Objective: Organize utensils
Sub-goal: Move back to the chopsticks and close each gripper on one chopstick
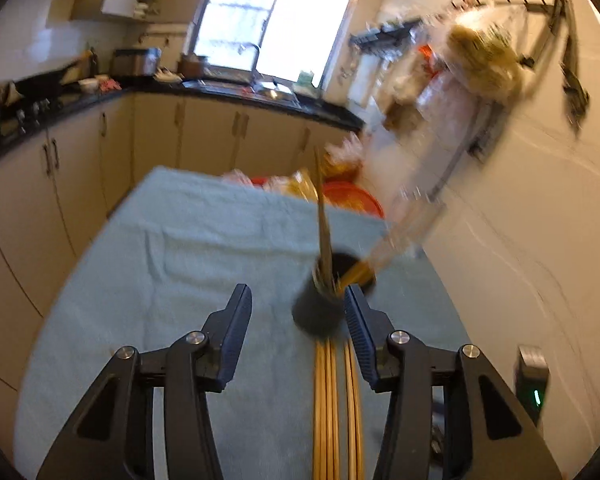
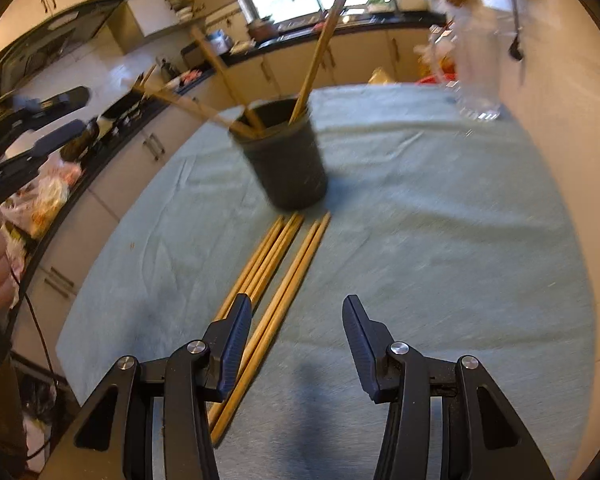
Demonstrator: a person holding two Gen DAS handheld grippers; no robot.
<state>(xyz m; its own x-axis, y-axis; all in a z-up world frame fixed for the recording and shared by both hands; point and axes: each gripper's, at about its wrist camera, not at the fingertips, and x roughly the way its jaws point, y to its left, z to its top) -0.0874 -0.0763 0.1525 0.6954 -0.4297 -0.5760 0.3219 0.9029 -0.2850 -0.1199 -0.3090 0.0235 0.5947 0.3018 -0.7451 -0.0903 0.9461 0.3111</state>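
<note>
A dark round holder (image 2: 288, 156) stands on the teal cloth (image 2: 440, 240) with several wooden chopsticks (image 2: 318, 56) leaning out of it. Several more chopsticks (image 2: 278, 276) lie flat on the cloth in front of it. My right gripper (image 2: 296, 336) is open and empty, low over the near ends of the loose chopsticks. My left gripper (image 1: 298, 320) is open and empty, above the loose chopsticks (image 1: 336, 408), with the holder (image 1: 320, 304) just past its right finger. It also shows in the right wrist view (image 2: 56, 116) at the far left, raised.
A clear glass (image 2: 480, 76) stands at the cloth's far right near the wall. Red bowls and bags (image 1: 340, 192) sit beyond the table's far edge. Kitchen counters (image 1: 236, 96) and cabinets run along the left and back. A small device (image 1: 534, 380) lies at the right edge.
</note>
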